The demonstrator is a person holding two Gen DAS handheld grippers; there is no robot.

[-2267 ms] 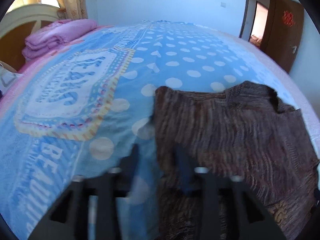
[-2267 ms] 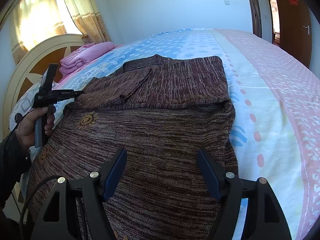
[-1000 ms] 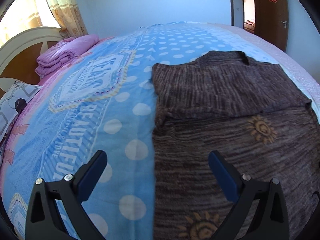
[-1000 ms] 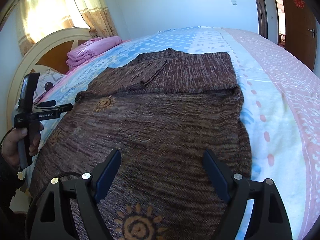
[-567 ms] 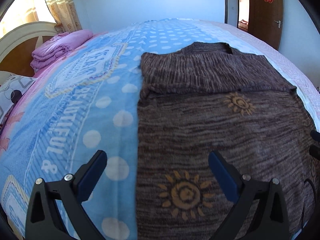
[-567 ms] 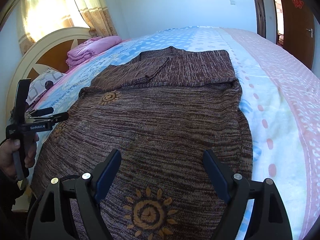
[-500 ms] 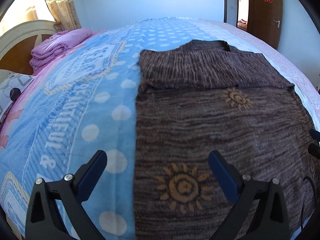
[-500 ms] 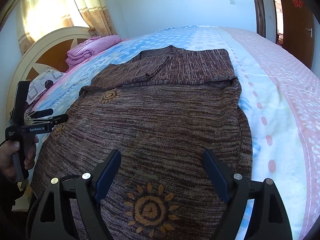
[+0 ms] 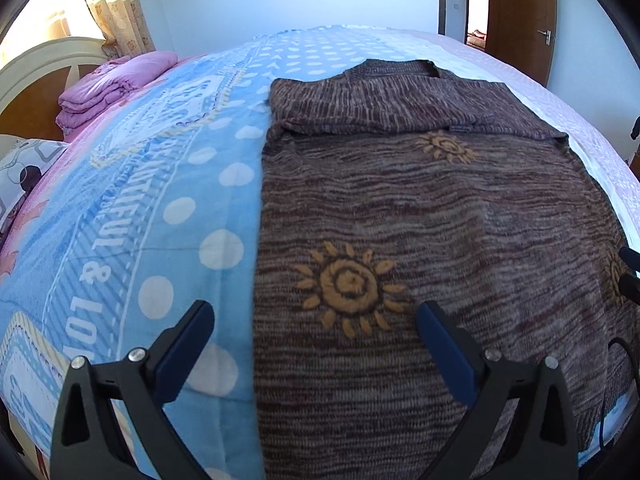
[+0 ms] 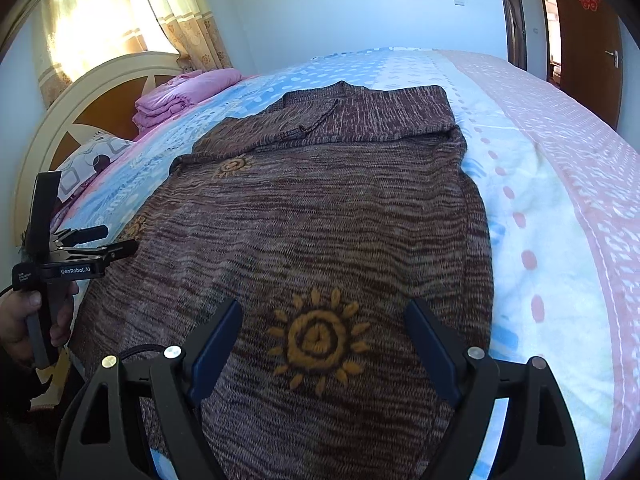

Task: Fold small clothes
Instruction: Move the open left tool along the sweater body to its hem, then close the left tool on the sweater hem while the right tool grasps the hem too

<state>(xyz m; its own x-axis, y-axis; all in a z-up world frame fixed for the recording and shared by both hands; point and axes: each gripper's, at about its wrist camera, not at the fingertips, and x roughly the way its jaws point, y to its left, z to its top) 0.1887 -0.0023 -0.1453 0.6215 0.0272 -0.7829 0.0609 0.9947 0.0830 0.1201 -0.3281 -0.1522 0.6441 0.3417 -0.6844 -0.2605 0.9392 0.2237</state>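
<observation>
A blue polka-dot bedspread (image 9: 168,184) covers the bed; on it lies a brown knitted sweater (image 9: 420,208) — sleeves folded across its top. Left gripper (image 9: 314,320) and right gripper (image 10: 324,320) hover above its hem, jaws spread wide, empty.

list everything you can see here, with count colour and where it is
sweater: 1, brown knit with orange suns, flat on the bed, sleeves folded in
bedspread: 1, blue with white dots and pink border, covering the bed
folded blanket: 1, pink, by the headboard
headboard: 1, cream and brown, at the bed's head
curtain: 1, yellow patterned, at the window
door: 1, brown, far right
left gripper: 1, black, open above the sweater's edge
right gripper: 1, black, open above the sweater
</observation>
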